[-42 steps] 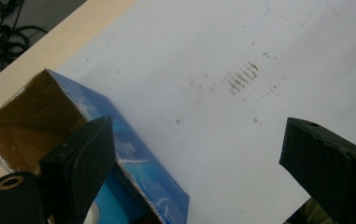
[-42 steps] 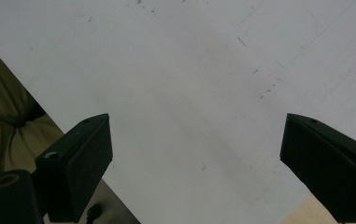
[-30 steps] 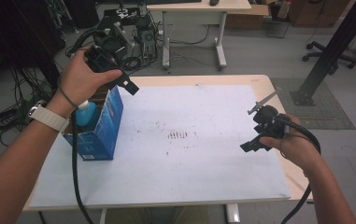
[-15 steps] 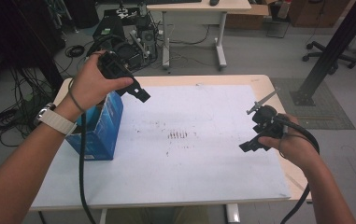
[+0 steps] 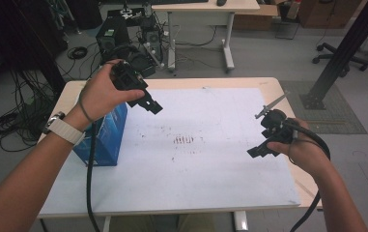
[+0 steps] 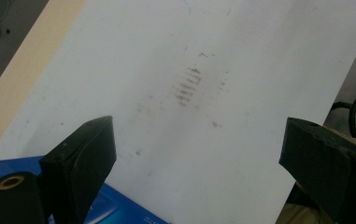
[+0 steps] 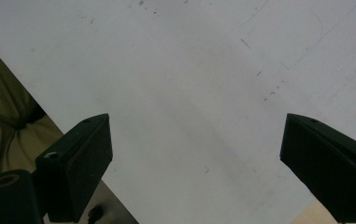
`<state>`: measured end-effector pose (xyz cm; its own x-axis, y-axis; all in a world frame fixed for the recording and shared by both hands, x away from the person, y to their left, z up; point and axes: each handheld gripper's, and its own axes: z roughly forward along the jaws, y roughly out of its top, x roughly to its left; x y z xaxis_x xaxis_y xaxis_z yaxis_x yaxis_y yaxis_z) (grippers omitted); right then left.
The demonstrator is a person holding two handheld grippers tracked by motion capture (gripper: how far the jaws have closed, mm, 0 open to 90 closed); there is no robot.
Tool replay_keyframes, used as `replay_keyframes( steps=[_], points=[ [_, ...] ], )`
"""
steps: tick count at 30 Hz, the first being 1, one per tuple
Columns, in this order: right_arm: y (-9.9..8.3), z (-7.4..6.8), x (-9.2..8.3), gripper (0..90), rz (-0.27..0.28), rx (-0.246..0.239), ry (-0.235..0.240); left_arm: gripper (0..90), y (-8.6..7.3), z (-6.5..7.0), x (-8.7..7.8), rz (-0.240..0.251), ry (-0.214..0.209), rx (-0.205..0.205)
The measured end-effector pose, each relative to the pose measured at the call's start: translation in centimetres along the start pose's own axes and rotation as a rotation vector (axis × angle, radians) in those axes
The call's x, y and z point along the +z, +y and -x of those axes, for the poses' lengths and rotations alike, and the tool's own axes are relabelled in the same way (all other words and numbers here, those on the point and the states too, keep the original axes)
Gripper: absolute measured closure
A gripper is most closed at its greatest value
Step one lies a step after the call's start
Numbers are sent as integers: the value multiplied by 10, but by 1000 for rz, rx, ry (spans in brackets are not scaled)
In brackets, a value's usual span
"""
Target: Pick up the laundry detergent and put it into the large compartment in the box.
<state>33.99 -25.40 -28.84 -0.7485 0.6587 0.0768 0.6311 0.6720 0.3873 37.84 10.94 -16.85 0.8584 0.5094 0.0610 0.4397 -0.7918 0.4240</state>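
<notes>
White tabletop [image 5: 210,164] smudged mid-sheet, blue box [image 5: 105,137] at left

We are in a lab or workshop: a computer tower [image 5: 110,35] and cable coils [image 5: 8,126] sit on the grey floor, with a desk [image 5: 205,7], an office chair [image 5: 338,52] and a black metal post [image 5: 344,51].

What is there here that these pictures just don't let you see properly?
- Blue box, high view: the left forearm covers its top, so whether it is open and what it holds stay hidden.
- Blue box, left gripper view: cut off by the bottom edge; print unreadable.
- Dark marks on the white sheet: too smudged to tell apart.
- Right gripper, high view: jaw tips too small to judge.
</notes>
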Motion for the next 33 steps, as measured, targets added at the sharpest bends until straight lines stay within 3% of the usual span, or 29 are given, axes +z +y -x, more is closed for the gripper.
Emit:
replay_keyframes(
  steps=[10,33],
  points=[
    [4,3,2,94,-2,0,3,109,-3,3,16,-14,-13,15],
    [1,1,3,94,3,-1,3,108,-4,2,17,-9,-16,11]
  ],
)
